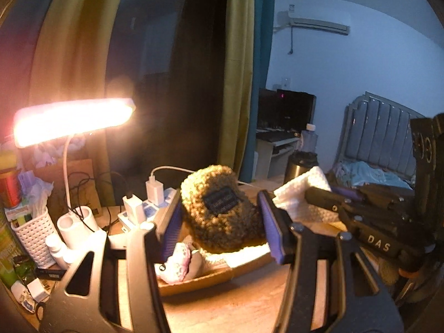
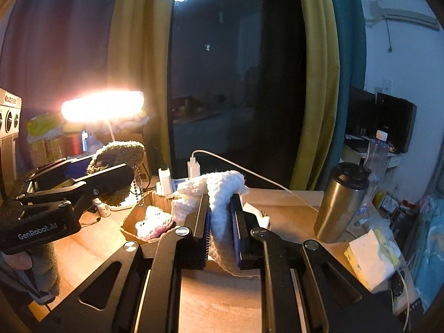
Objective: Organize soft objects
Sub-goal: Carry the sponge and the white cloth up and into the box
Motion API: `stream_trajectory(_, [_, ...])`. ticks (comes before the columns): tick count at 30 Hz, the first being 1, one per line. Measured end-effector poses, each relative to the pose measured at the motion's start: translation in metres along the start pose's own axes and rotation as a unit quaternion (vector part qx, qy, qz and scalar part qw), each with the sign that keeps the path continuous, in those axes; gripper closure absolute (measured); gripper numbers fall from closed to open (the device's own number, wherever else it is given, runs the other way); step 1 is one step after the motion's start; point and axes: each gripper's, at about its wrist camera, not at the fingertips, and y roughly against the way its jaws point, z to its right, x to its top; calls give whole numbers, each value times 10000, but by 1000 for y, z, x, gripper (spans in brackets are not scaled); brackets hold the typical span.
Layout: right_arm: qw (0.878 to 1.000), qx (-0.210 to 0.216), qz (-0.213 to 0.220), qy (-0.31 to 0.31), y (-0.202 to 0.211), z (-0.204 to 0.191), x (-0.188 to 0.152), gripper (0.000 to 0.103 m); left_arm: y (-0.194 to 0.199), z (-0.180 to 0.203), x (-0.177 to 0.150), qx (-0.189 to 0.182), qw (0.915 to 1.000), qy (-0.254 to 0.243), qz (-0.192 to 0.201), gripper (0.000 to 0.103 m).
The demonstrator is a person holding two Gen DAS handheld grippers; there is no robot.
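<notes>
Curly brown plush [image 1: 219, 208] (dark patch)

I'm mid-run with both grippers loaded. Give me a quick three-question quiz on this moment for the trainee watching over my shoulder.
1. True or false: the left gripper holds the brown fuzzy pouch.
2. What does the right gripper clamp?
A. steel tumbler
B. white knitted cloth
C. tissue pack
3. Fill in: the pink-and-white plush lies in the cardboard ____.

Key: 1 true; 2 B, the white knitted cloth; 3 box.
</notes>
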Motion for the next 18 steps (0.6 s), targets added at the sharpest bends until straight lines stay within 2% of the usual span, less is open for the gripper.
stream_trajectory(8, [10000, 50, -6, -55, -19, 8, 2, 89, -17, -6, -4, -69, 9997, 110, 198, 50])
stream_trajectory(18, [9997, 194, -41, -169, -45, 19, -2, 88, -55, -15, -25, 0, 9997, 228, -129, 50])
